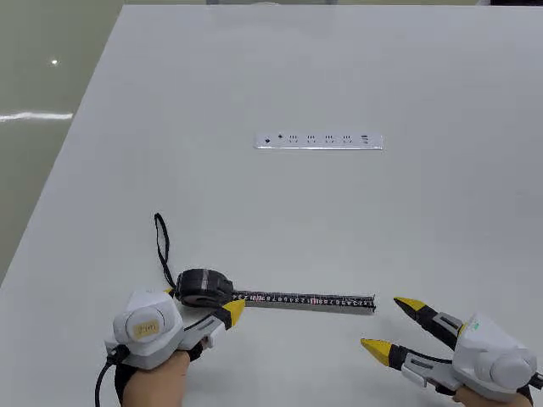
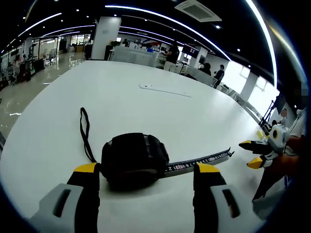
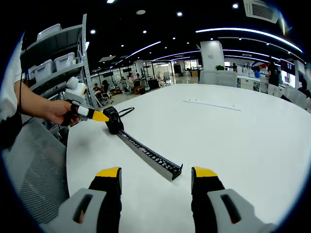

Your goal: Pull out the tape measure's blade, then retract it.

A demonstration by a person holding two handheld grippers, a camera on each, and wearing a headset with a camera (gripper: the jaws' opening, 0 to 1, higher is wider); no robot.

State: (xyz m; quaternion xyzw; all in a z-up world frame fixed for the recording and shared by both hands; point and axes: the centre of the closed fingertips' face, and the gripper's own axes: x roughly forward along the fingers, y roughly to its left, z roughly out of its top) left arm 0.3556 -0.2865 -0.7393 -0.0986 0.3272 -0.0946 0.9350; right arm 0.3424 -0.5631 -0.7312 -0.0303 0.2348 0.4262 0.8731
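Note:
The black tape measure case (image 1: 204, 287) lies on the white table (image 1: 339, 212), its wrist strap (image 1: 161, 242) trailing away from me. The blade (image 1: 305, 300) is pulled out flat to the right and ends in a hook (image 1: 372, 303). My left gripper (image 1: 202, 302) is open with its yellow tips on either side of the case (image 2: 135, 159), and there is a gap on the blade side. My right gripper (image 1: 393, 325) stands open just right of the blade end. In the right gripper view the hook (image 3: 177, 171) lies just ahead of that gripper (image 3: 157, 172), between its tips.
A flat white power strip (image 1: 318, 141) lies farther back on the table. The table's left edge (image 1: 51, 199) drops to a glossy floor. Shelves with boxes (image 3: 53, 58) stand behind the person's arm.

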